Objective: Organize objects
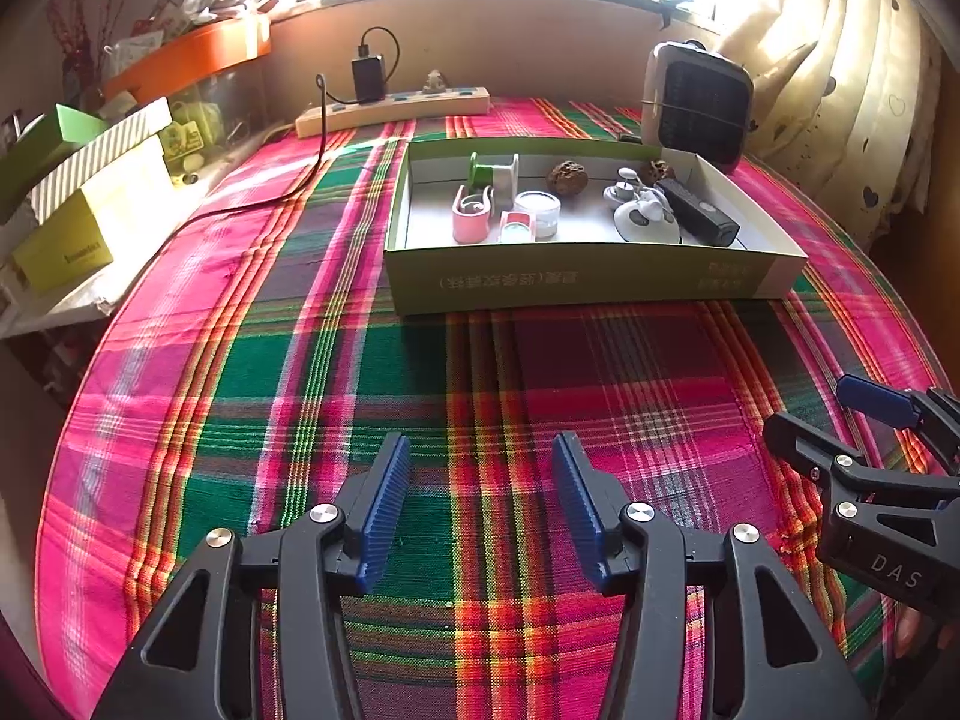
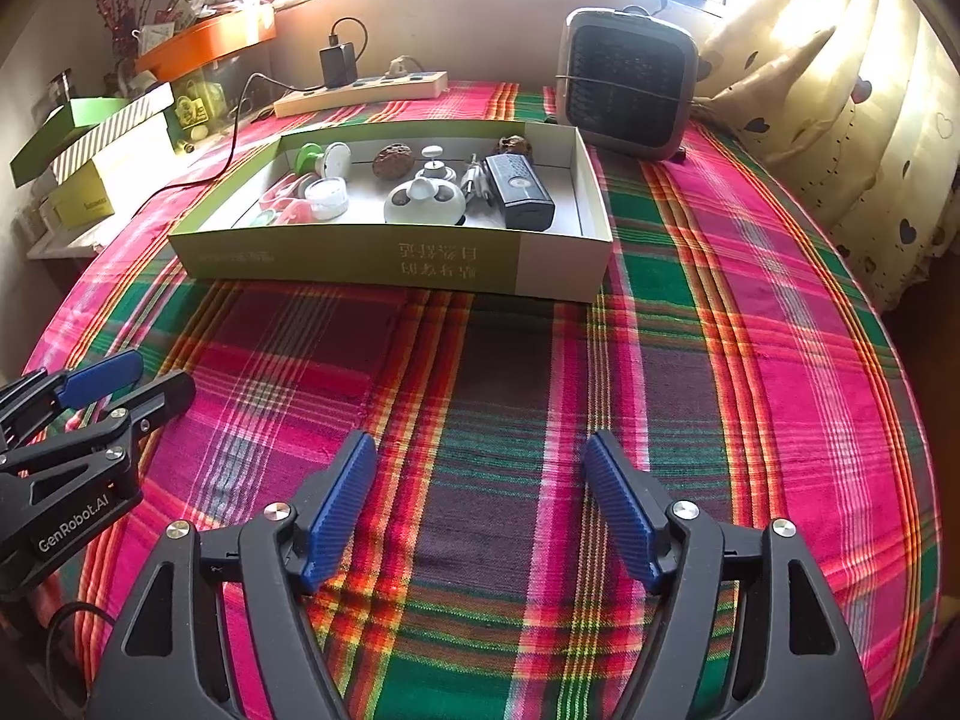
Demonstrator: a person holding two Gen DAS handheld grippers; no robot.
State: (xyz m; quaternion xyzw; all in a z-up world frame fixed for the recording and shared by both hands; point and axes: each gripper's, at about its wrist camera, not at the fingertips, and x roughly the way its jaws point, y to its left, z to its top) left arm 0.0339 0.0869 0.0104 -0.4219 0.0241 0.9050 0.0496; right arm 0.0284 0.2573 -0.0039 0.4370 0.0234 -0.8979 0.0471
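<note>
A shallow green and white cardboard box [image 1: 576,282] [image 2: 360,258] sits on the plaid tablecloth, far side. Inside lie a green spool [image 1: 483,171], a pink tape holder [image 1: 471,219], a white jar [image 1: 540,210] [image 2: 327,195], a brown walnut [image 1: 567,177] [image 2: 393,161], a white round gadget [image 1: 642,222] [image 2: 423,201] and a black rectangular device [image 1: 699,213] [image 2: 519,192]. My left gripper [image 1: 480,450] is open and empty over the cloth, well short of the box. My right gripper [image 2: 480,450] is open and empty too, beside the left.
A small grey heater [image 1: 699,102] [image 2: 627,93] stands behind the box at right. A power strip [image 1: 393,108] [image 2: 360,90] with a black charger lies at the back. Stacked boxes [image 1: 90,192] and an orange tray [image 1: 186,57] are at left. Curtains [image 2: 840,90] hang right.
</note>
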